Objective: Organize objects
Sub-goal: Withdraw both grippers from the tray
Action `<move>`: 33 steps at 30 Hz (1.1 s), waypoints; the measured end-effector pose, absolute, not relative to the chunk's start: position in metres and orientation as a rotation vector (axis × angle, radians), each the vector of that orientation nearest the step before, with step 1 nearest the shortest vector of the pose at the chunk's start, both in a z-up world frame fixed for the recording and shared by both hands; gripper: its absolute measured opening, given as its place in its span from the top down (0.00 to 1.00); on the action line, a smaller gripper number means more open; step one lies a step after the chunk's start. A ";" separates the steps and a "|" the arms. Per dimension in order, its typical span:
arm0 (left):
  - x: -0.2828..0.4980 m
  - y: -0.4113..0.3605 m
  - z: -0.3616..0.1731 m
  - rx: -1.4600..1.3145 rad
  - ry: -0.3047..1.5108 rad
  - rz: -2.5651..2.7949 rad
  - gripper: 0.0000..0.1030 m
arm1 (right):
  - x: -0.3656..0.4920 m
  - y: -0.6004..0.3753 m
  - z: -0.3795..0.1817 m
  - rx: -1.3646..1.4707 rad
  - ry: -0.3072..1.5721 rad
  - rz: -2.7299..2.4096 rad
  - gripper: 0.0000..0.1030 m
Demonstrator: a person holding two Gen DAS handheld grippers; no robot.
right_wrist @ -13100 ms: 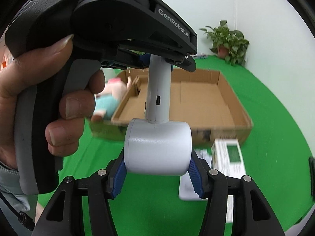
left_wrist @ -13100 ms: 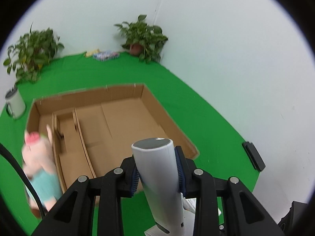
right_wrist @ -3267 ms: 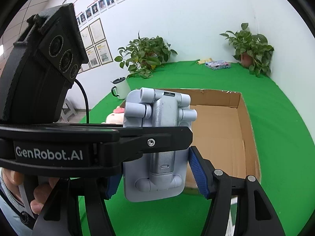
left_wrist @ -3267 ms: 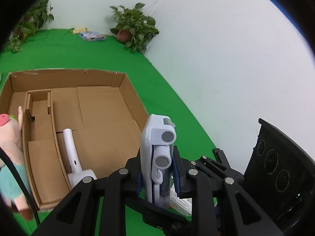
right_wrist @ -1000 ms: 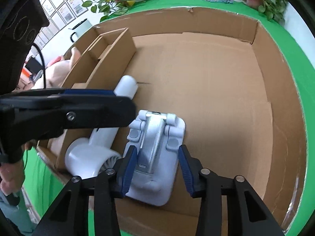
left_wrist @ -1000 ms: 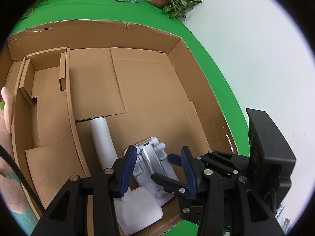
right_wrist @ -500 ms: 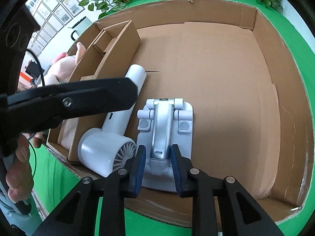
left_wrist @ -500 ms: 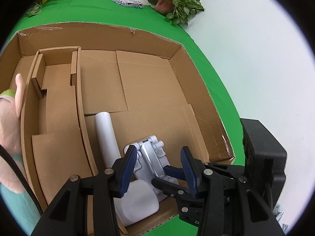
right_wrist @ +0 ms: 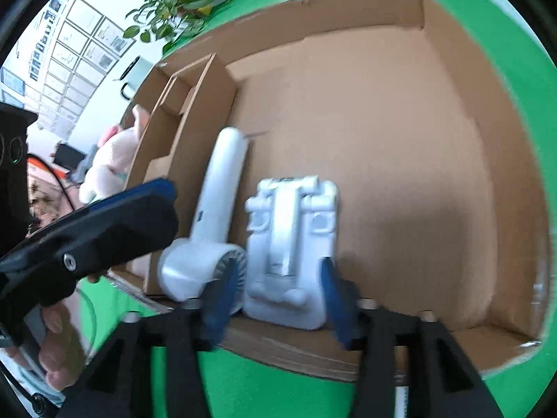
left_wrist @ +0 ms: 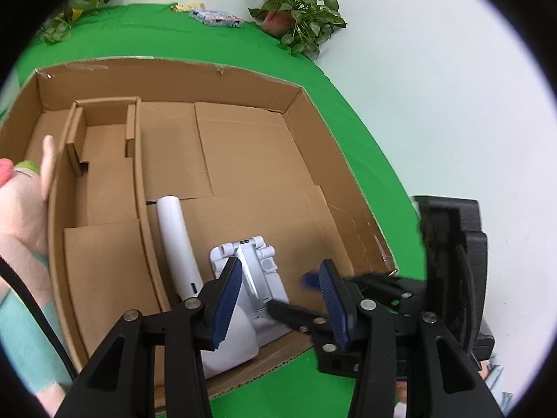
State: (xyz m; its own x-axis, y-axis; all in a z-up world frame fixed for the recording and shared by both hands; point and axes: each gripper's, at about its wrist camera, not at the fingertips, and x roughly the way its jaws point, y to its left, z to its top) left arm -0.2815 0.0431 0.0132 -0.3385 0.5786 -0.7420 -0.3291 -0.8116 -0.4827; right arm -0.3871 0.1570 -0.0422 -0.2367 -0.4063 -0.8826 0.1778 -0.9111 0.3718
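At the far left a pink plush toy (left_wrist: pixel 19 205) with a teal body leans on the outer wall of the cardboard box (left_wrist: pixel 313 132), soft and rounded against stiff, matte corrugated board. Next come the narrow divider compartments (left_wrist: pixel 101 174), folded from the same brown board and holding nothing visible. Right of the divider, in the big compartment, the white hair dryer (right_wrist: pixel 212 216) lies flat, its smooth tubular handle pointing to the far wall and its ribbed round head at the near wall. Just beside it rests the pale grey folding stand (right_wrist: pixel 290 244), hard moulded plastic with knuckled hinges, seemingly touching the dryer head. The left tongs (left_wrist: pixel 280 296) hang spread wide above the near edge, holding nothing; the right tongs (right_wrist: pixel 278 299) are likewise parted around the stand's base, gripping nothing. Both items look placed, so the step in hand is probably the retreat: lift straight up and back, tongs kept spread, so the ribbed blue pads (right_wrist: pixel 332 299) do not drag the slick stand across the board
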 end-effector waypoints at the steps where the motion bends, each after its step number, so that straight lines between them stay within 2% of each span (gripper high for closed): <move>1: -0.278 0.042 0.017 -1.327 -0.316 2.196 0.56 | -0.384 0.159 -0.038 1.648 -0.224 -2.256 0.32; 2: -0.275 0.042 0.020 -1.309 -0.303 2.219 0.56 | -0.381 0.161 -0.034 1.639 -0.175 -2.309 0.24; 6: -0.247 0.040 0.044 -1.160 -0.213 2.366 0.56 | -0.347 0.161 -0.010 1.483 0.036 -2.521 0.14; 7: -0.237 0.041 0.050 -1.114 -0.175 2.410 0.55 | -0.337 0.161 -0.004 1.435 0.068 -2.561 0.08; 8: -0.227 0.041 0.055 -1.070 -0.144 2.447 0.48 | -0.326 0.159 0.001 1.378 0.101 -2.607 0.03; 9: -0.214 0.042 0.060 -1.016 -0.109 2.497 0.36 | -0.306 0.155 0.010 1.274 0.148 -2.688 0.02; 11: -0.187 0.042 0.069 -0.913 -0.038 2.616 0.20 | -0.280 0.150 0.021 1.149 0.178 -2.771 0.01; 15: -0.137 0.042 0.078 -0.729 0.045 2.774 0.19 | -0.222 0.146 0.040 0.902 0.119 -2.892 0.01; 18: -0.112 0.040 0.072 -0.719 0.043 2.823 0.19 | -0.191 0.147 0.046 0.810 0.056 -2.935 0.01; 33: -0.063 0.029 0.057 -0.712 -0.011 2.941 0.19 | -0.134 0.131 0.045 0.704 0.114 -2.916 0.01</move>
State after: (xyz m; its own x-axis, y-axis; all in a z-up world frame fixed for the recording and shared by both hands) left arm -0.0629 0.0287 0.0573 -0.8830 0.1134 -0.4554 -0.1099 -0.9934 -0.0341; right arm -0.1343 0.1309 0.0446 -0.8808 -0.1178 -0.4587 0.1533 -0.9873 -0.0408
